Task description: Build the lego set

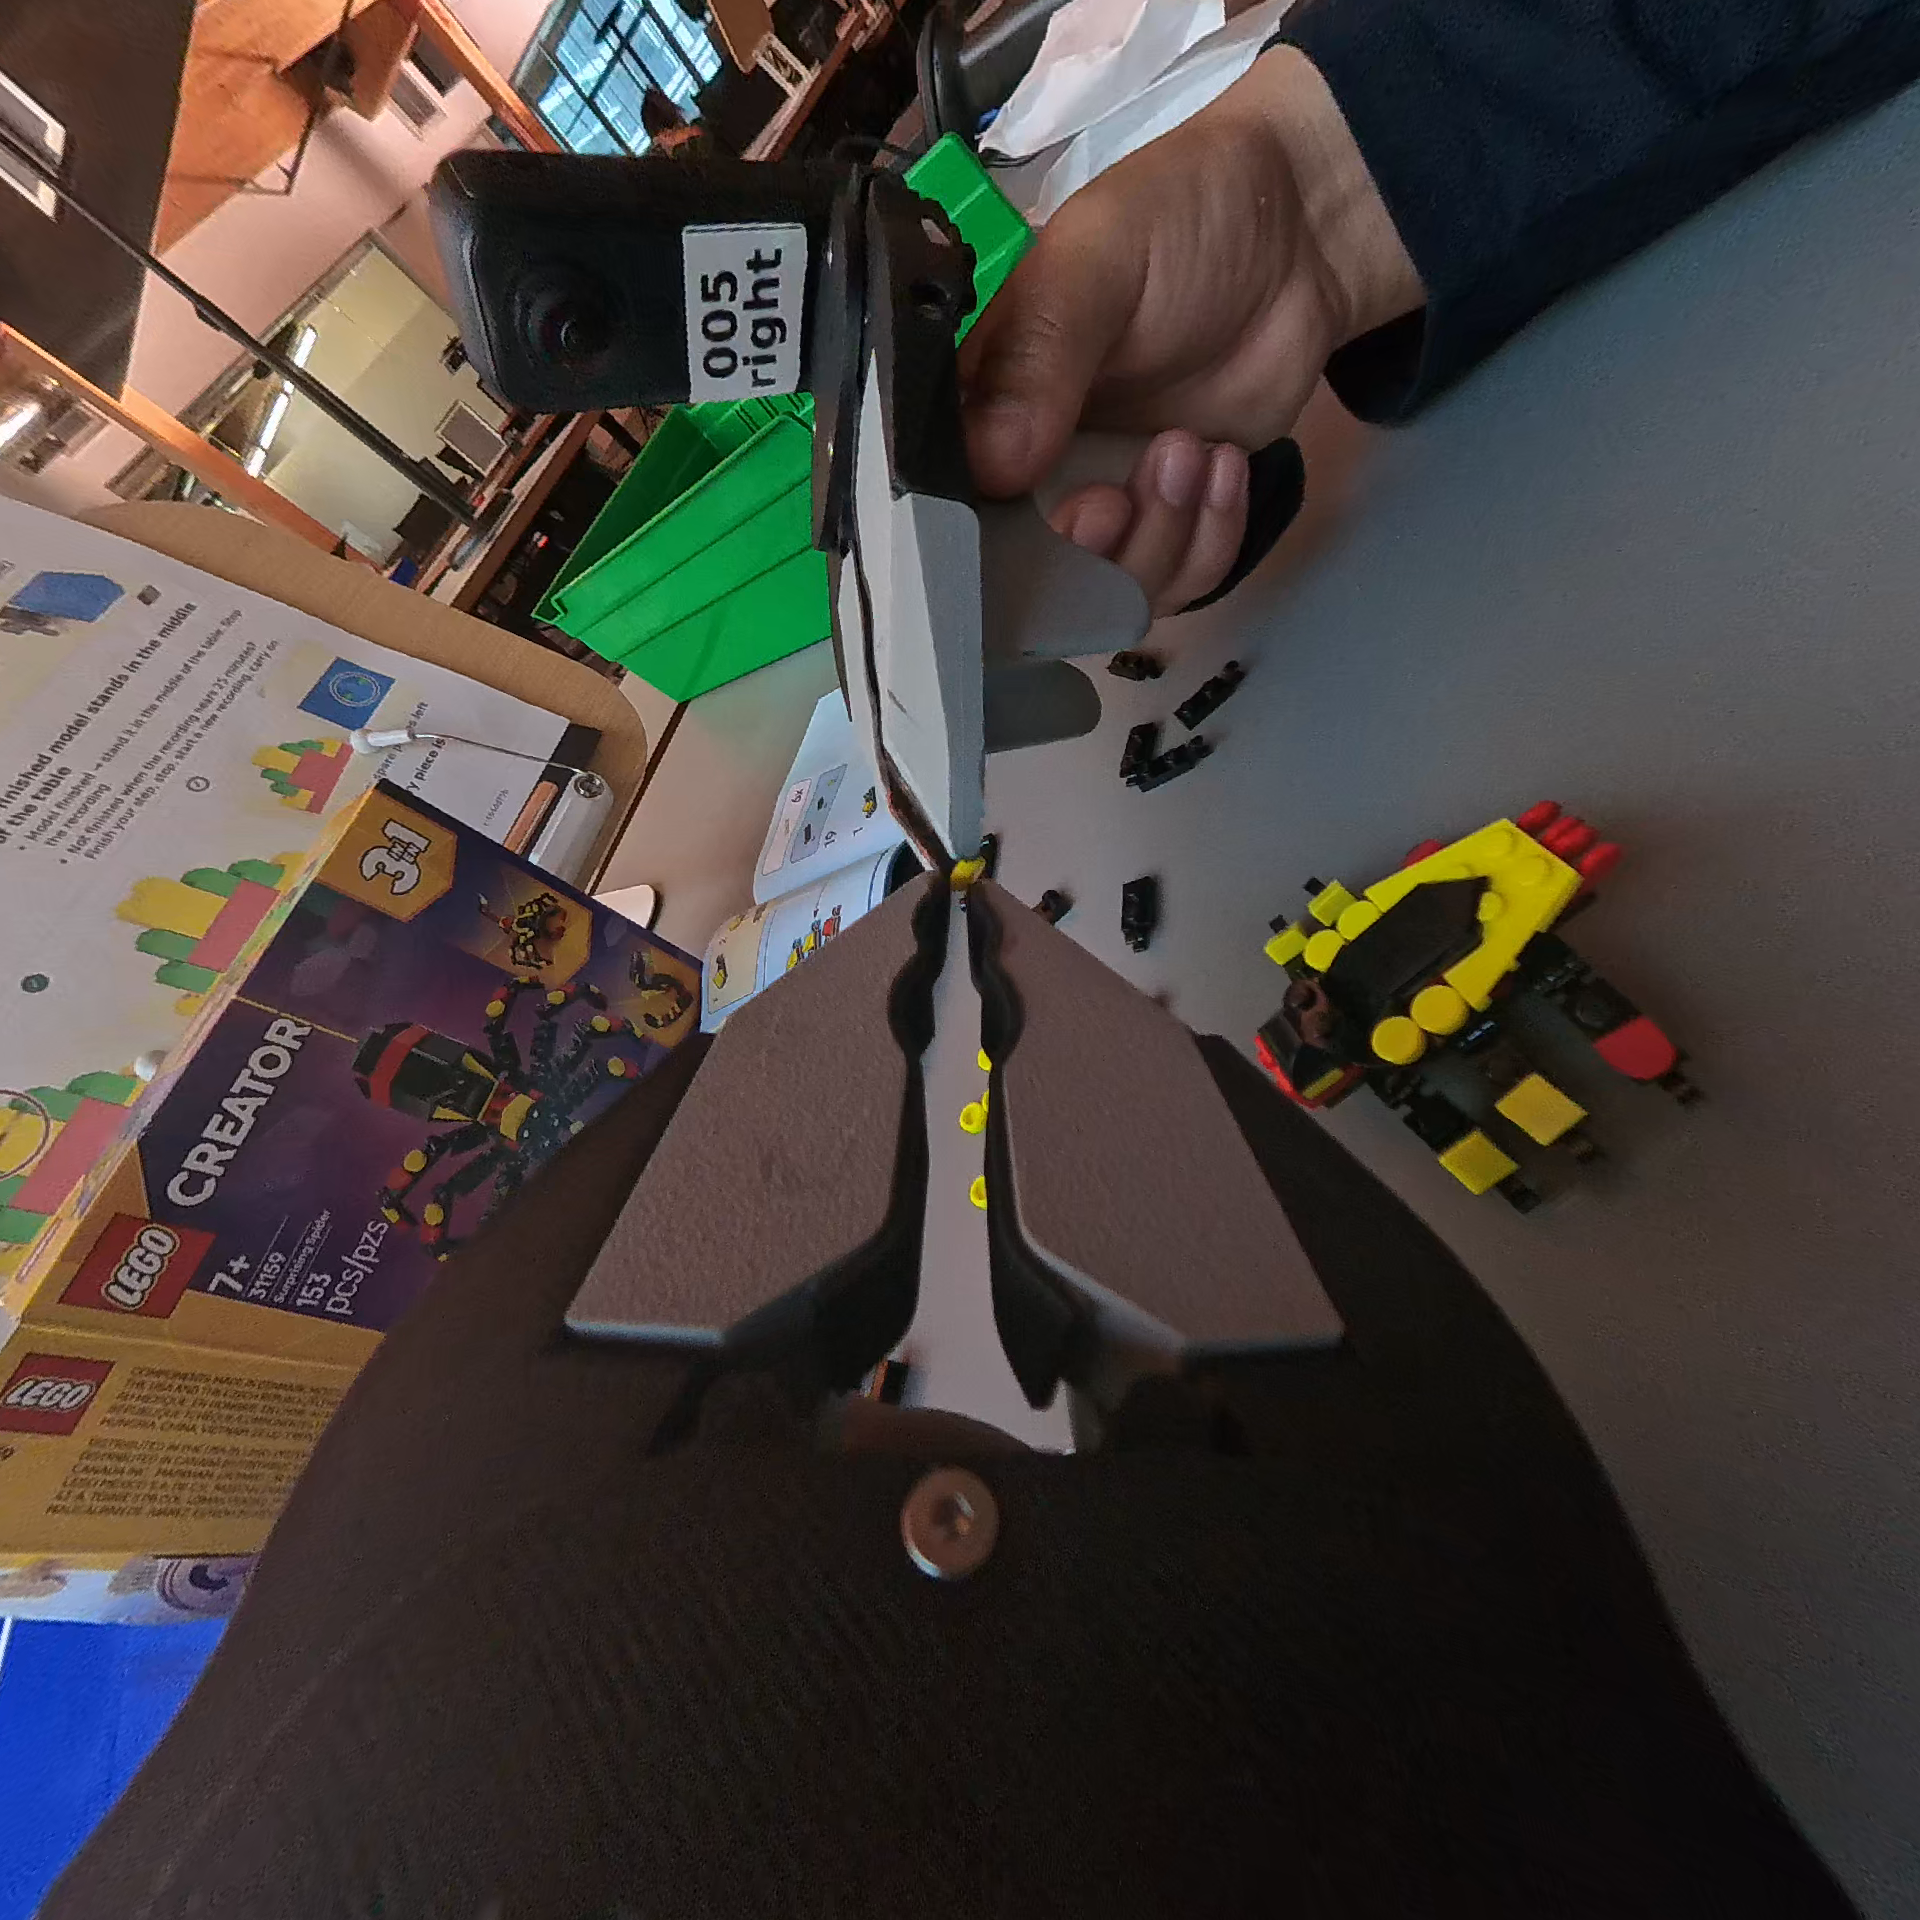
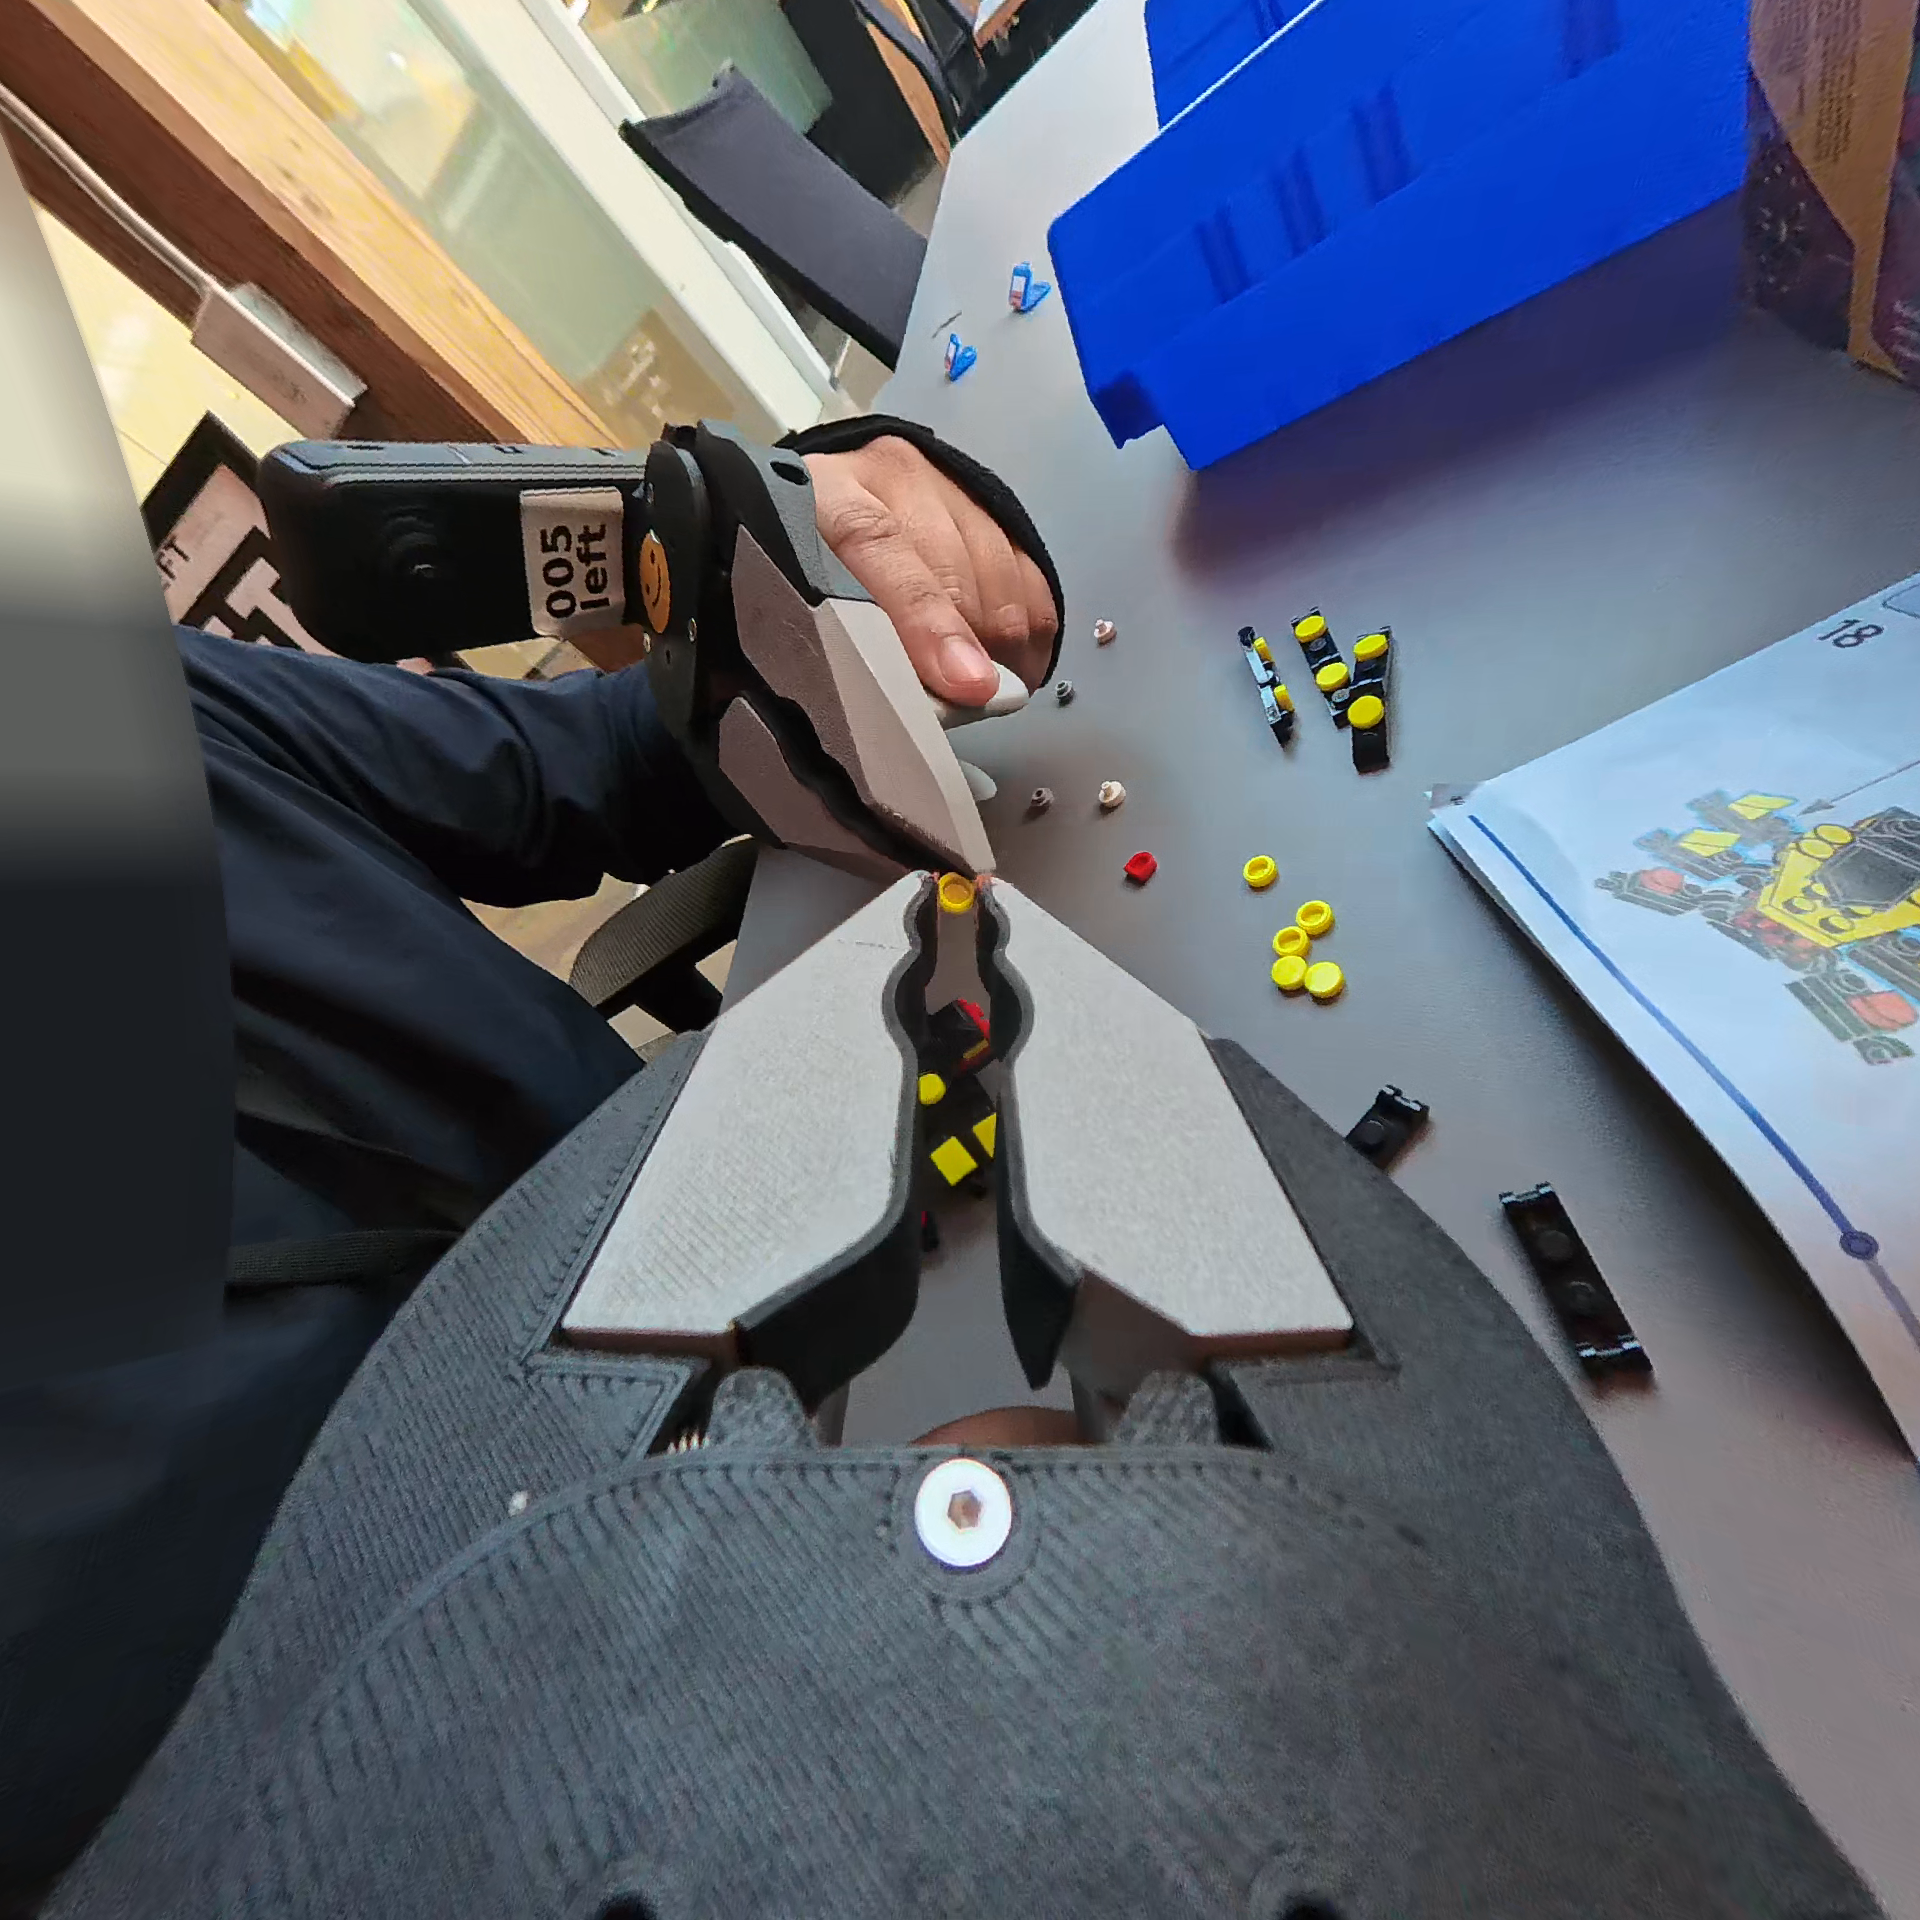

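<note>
On the grey table (image 2: 1455,644) my half-built yellow, black and red model (image 1: 1455,997) stands apart from the loose parts. My tongs meet tip to tip above the table. My right tongs (image 2: 957,894) are nearly closed, pinching a small yellow round stud (image 2: 955,894). My left tongs (image 1: 966,883) are closed to a slit against that same stud.

A grey worktop (image 2: 1455,623) fills the foreground. Behind it stand wooden beams (image 2: 260,208), glass partitions (image 2: 540,208), a dark chair (image 2: 769,208) and bright windows (image 1: 623,62).
</note>
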A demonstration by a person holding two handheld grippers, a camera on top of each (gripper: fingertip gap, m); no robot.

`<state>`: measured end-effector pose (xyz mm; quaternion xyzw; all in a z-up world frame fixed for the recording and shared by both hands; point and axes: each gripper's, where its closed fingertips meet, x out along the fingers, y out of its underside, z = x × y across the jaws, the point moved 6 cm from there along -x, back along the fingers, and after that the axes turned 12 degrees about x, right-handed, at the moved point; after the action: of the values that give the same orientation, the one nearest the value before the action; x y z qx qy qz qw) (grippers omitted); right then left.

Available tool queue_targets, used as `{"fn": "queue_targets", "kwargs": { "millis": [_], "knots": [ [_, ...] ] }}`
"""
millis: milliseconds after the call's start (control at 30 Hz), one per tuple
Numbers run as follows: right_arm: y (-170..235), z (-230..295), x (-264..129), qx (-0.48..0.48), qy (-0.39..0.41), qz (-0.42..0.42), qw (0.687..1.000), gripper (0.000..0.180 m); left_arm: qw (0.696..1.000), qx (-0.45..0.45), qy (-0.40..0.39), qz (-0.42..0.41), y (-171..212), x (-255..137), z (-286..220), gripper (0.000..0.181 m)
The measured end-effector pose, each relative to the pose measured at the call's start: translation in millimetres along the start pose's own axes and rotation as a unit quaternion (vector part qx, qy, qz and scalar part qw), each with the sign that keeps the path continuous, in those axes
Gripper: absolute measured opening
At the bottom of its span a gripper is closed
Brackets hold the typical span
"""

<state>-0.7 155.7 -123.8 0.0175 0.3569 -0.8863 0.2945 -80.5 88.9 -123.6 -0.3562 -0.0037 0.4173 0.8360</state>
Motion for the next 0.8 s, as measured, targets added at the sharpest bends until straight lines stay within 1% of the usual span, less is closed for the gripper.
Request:
{"fn": "queue_targets", "kwargs": {
  "millis": [433, 633, 800],
  "knots": [
    [-1, 1, -1, 0.02, -0.016, -0.006, 1.0, 0.004, 1.0, -0.006, 0.001, -0.009, -2, -1, 2, 0.0],
    [-1, -3, -1, 0.021, 0.006, -0.009, 1.0, 0.004, 1.0, -0.026, 0.011, 0.007, 3, 2, 3, 0.0],
    [-1, -12, -1, 0.01, 0.05, -0.011, 0.999, 0.0, 0.997, -0.054, 0.027, 0.044, 12, 7, 1, 0.0]
  ]
}}
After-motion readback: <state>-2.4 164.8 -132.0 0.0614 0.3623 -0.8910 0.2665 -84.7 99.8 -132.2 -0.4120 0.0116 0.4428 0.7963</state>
